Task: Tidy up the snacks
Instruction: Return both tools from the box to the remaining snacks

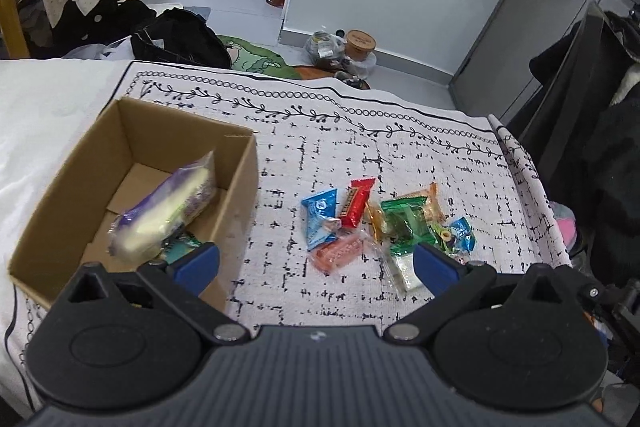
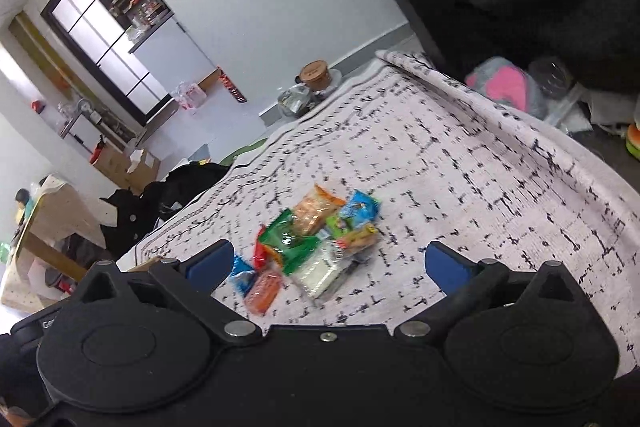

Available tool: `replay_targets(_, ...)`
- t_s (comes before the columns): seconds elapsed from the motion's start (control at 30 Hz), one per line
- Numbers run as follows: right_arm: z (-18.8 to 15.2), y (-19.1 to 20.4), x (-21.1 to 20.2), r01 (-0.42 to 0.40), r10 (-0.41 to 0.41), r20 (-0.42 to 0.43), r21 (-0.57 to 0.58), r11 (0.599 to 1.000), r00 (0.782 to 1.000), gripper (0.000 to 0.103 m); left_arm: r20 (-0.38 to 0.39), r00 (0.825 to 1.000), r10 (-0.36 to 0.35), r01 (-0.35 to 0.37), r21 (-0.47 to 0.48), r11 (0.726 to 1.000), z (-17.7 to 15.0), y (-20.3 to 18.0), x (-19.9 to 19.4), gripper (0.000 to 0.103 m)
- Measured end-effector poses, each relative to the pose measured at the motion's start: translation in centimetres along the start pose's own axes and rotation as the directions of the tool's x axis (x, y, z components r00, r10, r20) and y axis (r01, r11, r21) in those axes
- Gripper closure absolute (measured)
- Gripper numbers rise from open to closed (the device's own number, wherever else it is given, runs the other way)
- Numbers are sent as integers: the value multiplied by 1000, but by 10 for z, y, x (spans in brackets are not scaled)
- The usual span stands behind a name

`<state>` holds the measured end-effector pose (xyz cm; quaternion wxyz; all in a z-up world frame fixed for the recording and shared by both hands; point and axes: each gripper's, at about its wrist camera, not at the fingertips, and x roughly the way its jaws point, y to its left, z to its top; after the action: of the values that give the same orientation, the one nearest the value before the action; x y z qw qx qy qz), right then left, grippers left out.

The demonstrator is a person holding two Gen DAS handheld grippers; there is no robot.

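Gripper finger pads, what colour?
Blue pads on black linkages; clearest in the left wrist view.

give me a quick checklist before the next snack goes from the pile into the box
1. Left gripper open and empty: ok, blue fingers spread wide with nothing between them.
2. Right gripper open and empty: ok, jaws wide apart, above the pile.
3. Cardboard box open with room: ok, it holds a purple and white packet and something green below it, floor partly bare.
4. Snack pile reachable: ok, it lies on the patterned cloth beside the box.
5. One packet free to pick: ok, the red bar lies on top at the pile's edge.
6. Right wrist view sharp enough to aim: not ok, it is blurred.
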<state>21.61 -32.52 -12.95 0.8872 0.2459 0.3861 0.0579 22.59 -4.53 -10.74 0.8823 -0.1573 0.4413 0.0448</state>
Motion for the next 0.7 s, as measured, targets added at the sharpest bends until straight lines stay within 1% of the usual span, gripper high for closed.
replay_targets(0.07,-2,-8,8,-10,11,-24,33,999,1000,6,-4,1000,6,-6,8,1000,-1,-3,8,1)
replay_targets(0.13,-4,-13,17,-29,33,-54,68,997,998,14,-13,1000,9,-8,15,1000,0,-5,17,3)
replay_targets(0.17,-5,-14,21,-38,43,-62,79,996,997,16,-21,1000,9,-8,18,1000,0,-6,22,3)
replay_targets(0.2,-6,-15,26,-44,50,-72,86,995,996,21,-27,1000,10,-9,21,1000,-1,-6,27,4)
replay_targets(0.23,-6,-15,29,-44,52,-81,90,995,995,26,-29,1000,11,-10,26,1000,-1,-7,32,6)
replay_targets(0.27,-7,-15,34,-44,53,-91,96,994,994,28,-32,999,10,-9,30,1000,-2,-7,35,10)
replay_targets(0.3,-8,-16,38,-46,56,-101,102,994,993,32,-36,999,11,-10,33,999,-3,-8,40,14)
replay_targets(0.33,-8,-17,43,-49,61,-112,110,993,992,35,-43,999,12,-11,35,999,-3,-8,45,16)
replay_targets(0.4,-9,-19,52,-49,66,-130,129,990,989,38,-54,998,15,-13,42,999,-4,-9,53,24)
replay_targets(0.43,-9,-20,57,-47,67,-139,137,989,988,40,-62,998,15,-12,47,999,-4,-9,59,26)
replay_targets(0.5,-10,-22,66,-44,67,-156,146,988,985,42,-79,997,9,-5,55,998,-5,-10,69,36)
replay_targets(0.63,-12,-24,85,-42,74,-197,164,986,978,49,-105,994,-3,9,63,998,-6,-13,89,44)
replay_targets(0.7,-13,-24,93,-30,65,-211,163,986,975,49,-117,993,-9,17,69,997,-5,-15,97,50)
